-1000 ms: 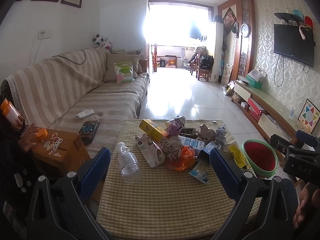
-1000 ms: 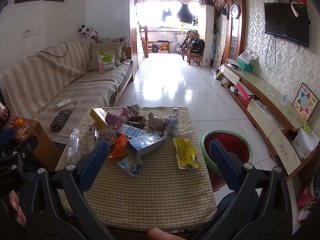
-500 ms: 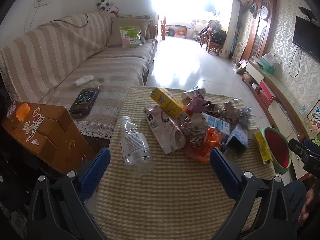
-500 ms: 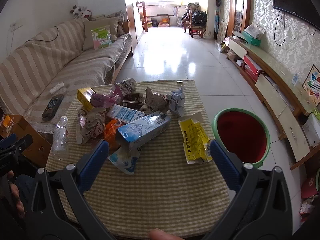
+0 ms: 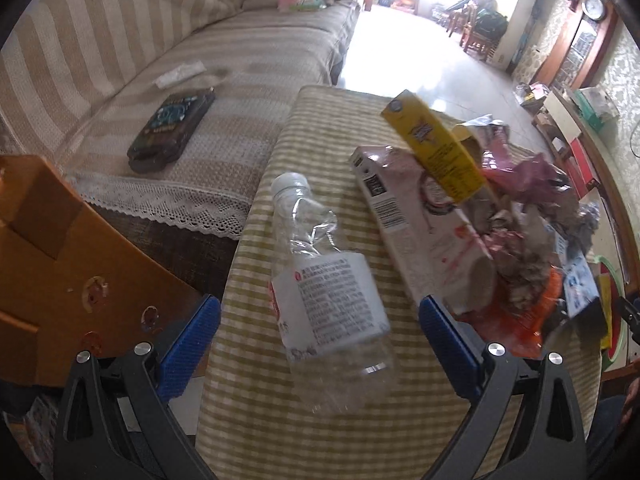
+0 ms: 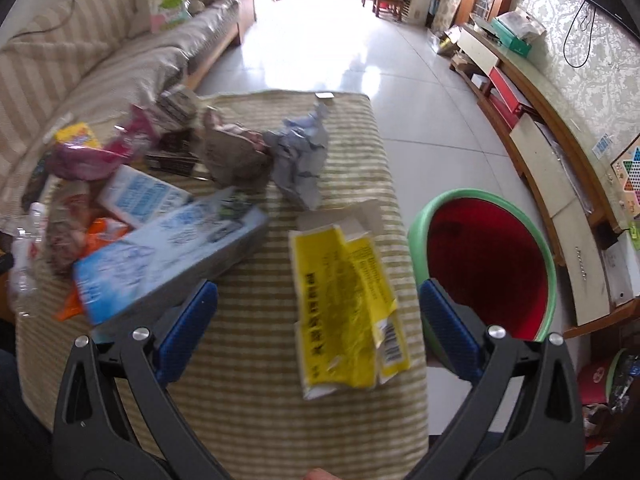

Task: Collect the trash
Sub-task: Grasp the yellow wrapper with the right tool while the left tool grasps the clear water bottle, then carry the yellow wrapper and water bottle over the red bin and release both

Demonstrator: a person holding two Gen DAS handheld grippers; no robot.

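**Two claws line up over a desk of litter**

The left claw [image 5: 320, 320], its blue pads spread wide and holding nothing, hangs over a crushed clear plastic bottle [image 5: 324, 276] lying near the sofa-side edge of the checked-cloth desk [image 5: 280, 420]. The bottle's long axis runs almost straight away from the claw, white cap at the far end and base nearest, so the pads sit either side of its labelled body. Just beside it, a pale carton [image 5: 420, 232] lies under a yellow box [image 5: 436, 148].

The right claw [image 6: 318, 322], likewise apart and empty, frames a flattened yellow wrapper [image 6: 344, 304], also lying lengthwise ahead of it, near the desk edge. Just off that edge stands the green-rimmed red bin [image 6: 552, 264], closest to the right claw. Neither item appears gripped yet; each arm seems set for the piece on its own side.
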